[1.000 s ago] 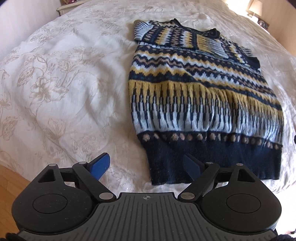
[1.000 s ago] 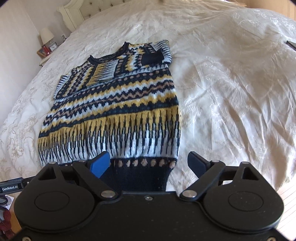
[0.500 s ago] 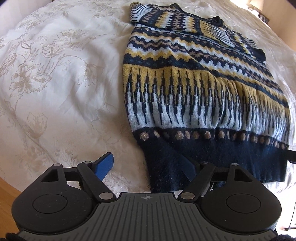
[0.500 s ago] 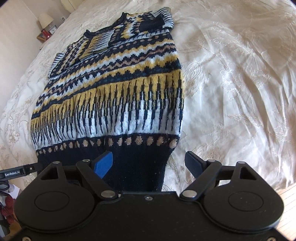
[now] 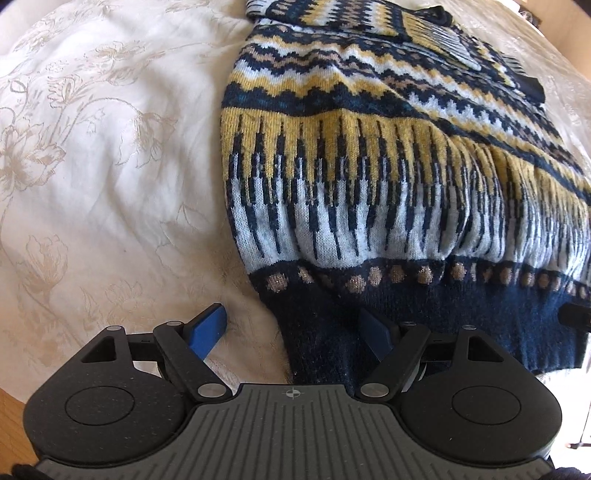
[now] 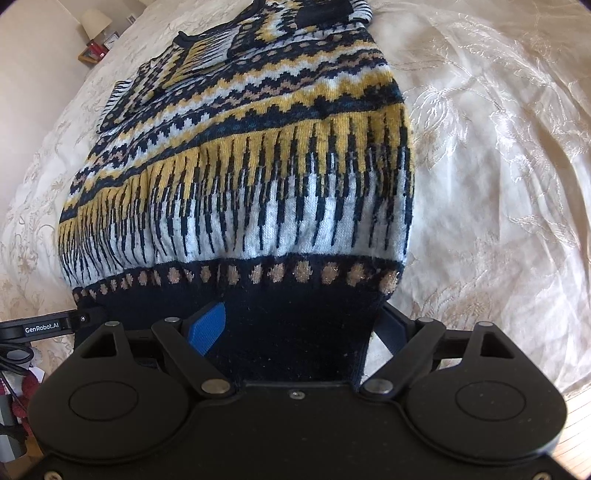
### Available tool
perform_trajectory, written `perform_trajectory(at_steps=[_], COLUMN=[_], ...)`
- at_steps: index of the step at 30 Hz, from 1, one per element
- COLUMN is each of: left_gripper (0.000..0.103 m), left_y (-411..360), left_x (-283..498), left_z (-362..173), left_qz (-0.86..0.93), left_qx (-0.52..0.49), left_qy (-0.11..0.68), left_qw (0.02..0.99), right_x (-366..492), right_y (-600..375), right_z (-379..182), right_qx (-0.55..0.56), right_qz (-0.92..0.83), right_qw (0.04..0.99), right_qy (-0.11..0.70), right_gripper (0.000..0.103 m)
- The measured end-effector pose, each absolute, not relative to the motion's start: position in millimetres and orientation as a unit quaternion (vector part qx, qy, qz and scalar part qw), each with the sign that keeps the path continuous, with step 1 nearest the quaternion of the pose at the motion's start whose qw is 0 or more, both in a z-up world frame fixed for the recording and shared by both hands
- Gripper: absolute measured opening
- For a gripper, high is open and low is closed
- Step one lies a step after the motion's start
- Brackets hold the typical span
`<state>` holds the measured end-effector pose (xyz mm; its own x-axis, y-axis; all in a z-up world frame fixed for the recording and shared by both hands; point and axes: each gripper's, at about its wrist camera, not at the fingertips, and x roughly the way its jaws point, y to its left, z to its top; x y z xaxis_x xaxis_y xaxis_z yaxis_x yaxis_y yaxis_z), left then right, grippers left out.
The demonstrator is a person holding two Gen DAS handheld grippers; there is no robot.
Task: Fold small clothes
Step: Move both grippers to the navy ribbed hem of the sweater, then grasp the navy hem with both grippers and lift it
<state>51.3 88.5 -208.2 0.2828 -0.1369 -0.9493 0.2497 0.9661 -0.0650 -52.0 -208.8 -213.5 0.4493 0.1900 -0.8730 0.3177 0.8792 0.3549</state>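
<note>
My left gripper [image 5: 291, 328] and right gripper [image 6: 301, 326], jaws wide and empty, straddle the knitted sweater's [image 5: 388, 184] near hem corners; it runs lengthwise away, probably untouched.

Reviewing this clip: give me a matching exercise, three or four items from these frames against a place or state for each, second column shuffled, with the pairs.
Column one:
1. left gripper
2. right gripper
3. sweater
4. lamp

Column two:
A. spread flat on the bedspread
B. open at the hem's right corner
C. far off beside the bed
D. open at the hem's left corner

Pairs: 1-D, 2-B, 3-A, 4-C
</note>
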Motion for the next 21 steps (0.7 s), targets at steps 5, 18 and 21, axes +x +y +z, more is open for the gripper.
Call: perform_trajectory(at_steps=[5, 18, 21], left_gripper=[0.081, 0.091, 0.089], left_y=[87.2, 81.9, 90.3], left_x=[51.8, 46.1, 46.0], left_z=[-208.8, -214.5, -212.7], left_qz=[-0.122, -0.139, -0.146], left_qx=[0.058, 0.065, 0.051], left_qy=[0.584, 0.575, 0.575], left_qw=[0.800, 0.803, 0.803], right_x=[-52.7, -55.7, -57.0], right_y=[-211.2, -215.2, -217.5], right_z=[-217.4, -223.0, -222.2], right_qx=[0.251, 0.262, 0.267], right_qz=[-0.041, -0.025, -0.022], right_qw=[0.813, 0.815, 0.815], right_qy=[0.524, 0.516, 0.514], right_gripper=[0.088, 0.090, 0.090])
